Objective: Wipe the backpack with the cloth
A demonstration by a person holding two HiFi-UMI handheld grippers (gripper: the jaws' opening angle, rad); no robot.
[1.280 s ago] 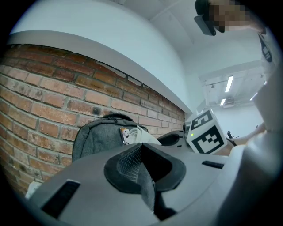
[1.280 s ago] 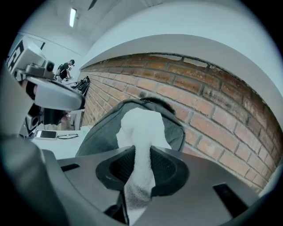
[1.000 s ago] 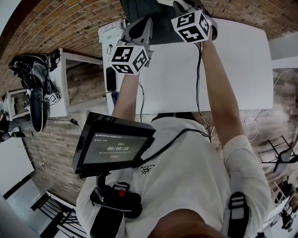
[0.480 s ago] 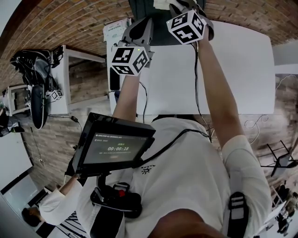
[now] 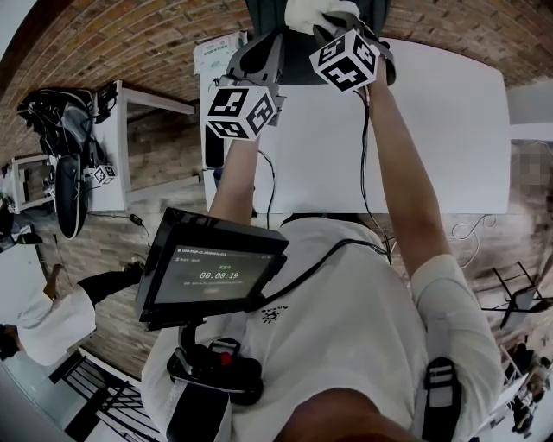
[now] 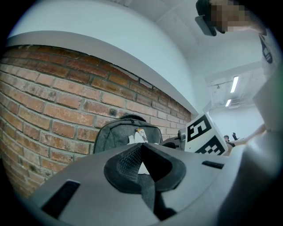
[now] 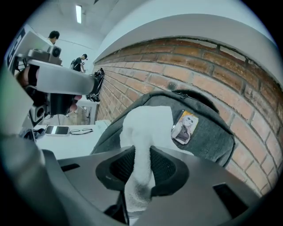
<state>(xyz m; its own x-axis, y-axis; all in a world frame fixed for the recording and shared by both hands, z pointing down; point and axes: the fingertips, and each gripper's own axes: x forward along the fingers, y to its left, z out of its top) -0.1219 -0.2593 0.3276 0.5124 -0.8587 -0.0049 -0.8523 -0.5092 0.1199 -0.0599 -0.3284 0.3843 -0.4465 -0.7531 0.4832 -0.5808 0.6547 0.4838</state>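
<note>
A grey backpack (image 7: 208, 132) stands upright against the brick wall at the far edge of the white table (image 5: 432, 121); a small picture tag (image 7: 185, 126) hangs on its front. My right gripper (image 7: 142, 152) is shut on a white cloth (image 7: 146, 128), whose free end lies spread against the backpack's front, left of the tag. In the head view the cloth (image 5: 313, 12) shows above the right gripper's marker cube (image 5: 346, 60). My left gripper (image 6: 142, 148) hovers level beside it, facing the backpack (image 6: 117, 134), jaws shut with nothing between them.
A phone (image 7: 56, 130) and a pair of glasses (image 7: 82, 130) lie on the table left of the backpack. A screen (image 5: 212, 276) is mounted at my chest. A dark bag (image 5: 65, 164) sits on a side table at left. A person (image 5: 47, 315) crouches at lower left.
My right gripper has pushed forward and down toward the backpack with the cloth, which now shows more fully. The left gripper has shifted slightly. A person has come in at lower left.
</note>
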